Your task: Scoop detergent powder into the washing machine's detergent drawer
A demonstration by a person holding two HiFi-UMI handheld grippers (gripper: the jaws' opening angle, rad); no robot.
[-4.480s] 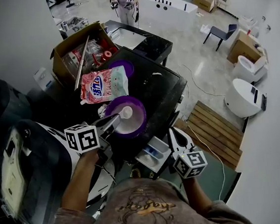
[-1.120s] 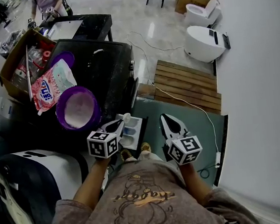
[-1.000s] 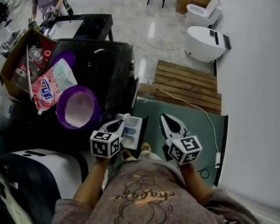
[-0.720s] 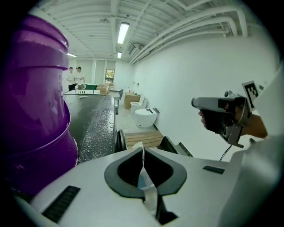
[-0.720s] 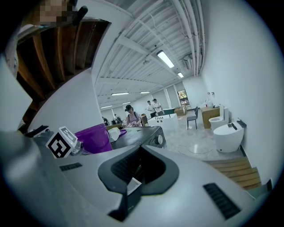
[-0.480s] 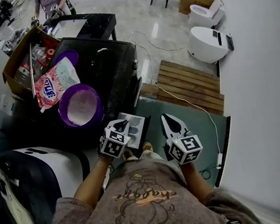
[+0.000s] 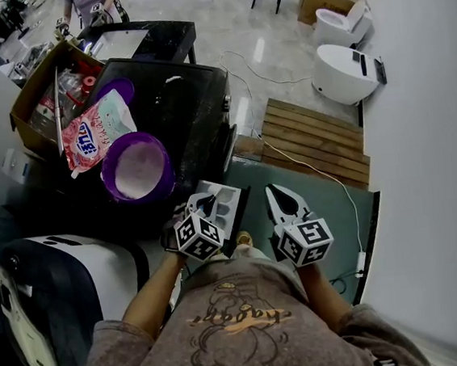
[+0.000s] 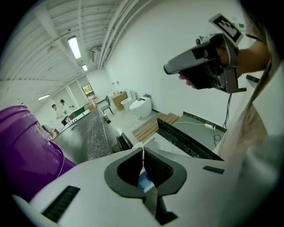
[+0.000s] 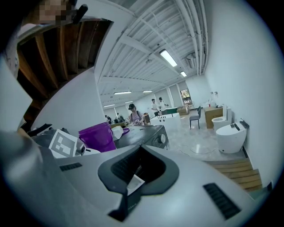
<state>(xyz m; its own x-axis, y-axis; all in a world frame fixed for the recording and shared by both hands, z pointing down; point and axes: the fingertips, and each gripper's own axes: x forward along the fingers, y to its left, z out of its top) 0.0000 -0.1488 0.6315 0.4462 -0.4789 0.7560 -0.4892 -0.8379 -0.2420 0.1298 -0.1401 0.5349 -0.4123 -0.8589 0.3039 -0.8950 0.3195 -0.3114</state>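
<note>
The white detergent drawer (image 7: pixel 224 207) stands pulled out from the front of the black washing machine (image 7: pixel 179 102). My left gripper (image 7: pixel 207 201) hangs right over the drawer, rolled over, its marker cube toward me. Its jaws are shut in the left gripper view (image 8: pixel 143 150) on a thin white sliver, the scoop's handle seen edge-on; the scoop's bowl is hidden. A blue drawer compartment (image 8: pixel 144 181) shows below the jaws. The purple tub (image 7: pixel 137 167) of white powder sits on the machine's top. My right gripper (image 7: pixel 275 197) is shut and empty, to the right of the drawer.
A pink detergent bag (image 7: pixel 97 131) and a cardboard box (image 7: pixel 45 100) of supplies lie behind the tub. A white-topped machine (image 7: pixel 69 284) stands at my left. On the floor at right lie a wooden slat mat (image 7: pixel 313 141) and a cable (image 7: pixel 334 183). People stand far off.
My left gripper has moved from beside the tub to over the drawer and has rolled over, so the scoop's bowl no longer shows. The right gripper has stayed put.
</note>
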